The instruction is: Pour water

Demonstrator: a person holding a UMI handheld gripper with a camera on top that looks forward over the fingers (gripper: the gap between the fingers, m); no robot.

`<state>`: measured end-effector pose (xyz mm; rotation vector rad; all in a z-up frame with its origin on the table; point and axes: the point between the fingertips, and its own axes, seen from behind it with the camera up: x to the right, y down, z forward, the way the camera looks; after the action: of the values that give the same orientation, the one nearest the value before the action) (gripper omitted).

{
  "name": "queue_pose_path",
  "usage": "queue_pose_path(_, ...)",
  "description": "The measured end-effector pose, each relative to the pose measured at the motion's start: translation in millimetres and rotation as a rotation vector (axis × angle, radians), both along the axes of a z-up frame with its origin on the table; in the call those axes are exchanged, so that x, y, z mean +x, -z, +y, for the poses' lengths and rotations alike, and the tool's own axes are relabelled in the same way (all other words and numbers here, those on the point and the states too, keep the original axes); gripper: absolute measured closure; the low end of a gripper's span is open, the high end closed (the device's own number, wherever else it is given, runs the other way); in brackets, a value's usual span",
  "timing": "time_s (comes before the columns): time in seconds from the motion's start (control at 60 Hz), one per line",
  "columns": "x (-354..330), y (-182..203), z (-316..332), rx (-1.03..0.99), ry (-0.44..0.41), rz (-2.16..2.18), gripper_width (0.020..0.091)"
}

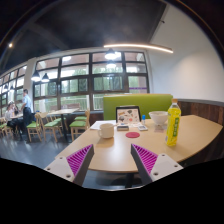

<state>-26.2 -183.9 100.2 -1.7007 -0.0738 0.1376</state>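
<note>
Claw: fingers apart, holding nothing.
Bottle: upright at surface right edge, within reach.
Cup: left, awaiting water.

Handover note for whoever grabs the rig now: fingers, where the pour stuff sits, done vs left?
Gripper: fingers open, holding nothing, above the near edge of the light wooden table.
Clear plastic bottle with yellow drink and green cap: upright on the table, ahead of the fingers to the right, untouched.
White cup: beyond the fingers, left of centre. White bowl: beside the bottle.
Done: nothing visible.
Left: grasp bottle, pour.
</note>
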Motion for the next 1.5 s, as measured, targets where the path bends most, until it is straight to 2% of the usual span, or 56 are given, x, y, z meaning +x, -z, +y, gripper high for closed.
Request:
queue_pose_path(0.2, 42.1, 21.6, 8.4, -0.043, 0.080, -0.016, 0.0298)
queue_pose_path(0.367, 116.7, 18.3, 20.1, -0.039, 0.205, -0.028, 0.0297)
queue_pose_path(0.517, 192.9, 9.8, 61.8, -0.011, 0.301, -0.057, 0.0291)
queue_pose_path(0.7, 268.4, -1.0, 145.0, 0.038, 0.379, -0.132, 0.0295)
queue_pose_path(0.85, 279.1, -10.3, 201.0, 0.089, 0.339, -0.126, 0.0293)
queue_pose_path(0.9, 281.2, -13.8, 214.6, 0.096, 0.333, -0.121, 0.0326)
queue_pose_path(0.967, 290.3, -10.8, 229.6, 0.081, 0.355, -0.102, 0.0597)
queue_pose_path(1.0, 291.4, -9.3, 230.6, 0.079, 0.374, -0.075, 0.0609)
queue_pose_path(1.017, 291.7, -9.8, 231.7, 0.086, 0.377, -0.064, 0.0650)
queue_pose_path(1.2, 285.3, 14.4, 238.1, 0.035, 0.347, -0.005, 0.0647)
queue_pose_path(1.217, 286.0, 13.7, 237.9, 0.035, 0.352, -0.009, 0.0690)
queue_pose_path(1.283, 285.7, 15.8, 241.3, 0.047, 0.385, -0.037, 0.0737)
queue_pose_path(1.317, 283.8, 14.4, 241.3, 0.051, 0.399, -0.072, 0.0733)
queue_pose_path(1.333, 282.7, 13.0, 241.9, 0.055, 0.403, -0.094, 0.0775)
queue_pose_path(1.367, 279.9, 10.0, 242.0, 0.062, 0.413, -0.136, 0.0780)
queue_pose_path(1.4, 275.4, 4.8, 242.3, 0.071, 0.417, -0.174, 0.0827)
queue_pose_path(1.5, 248.8, -19.7, 250.2, 0.069, 0.390, -0.269, 0.0829)
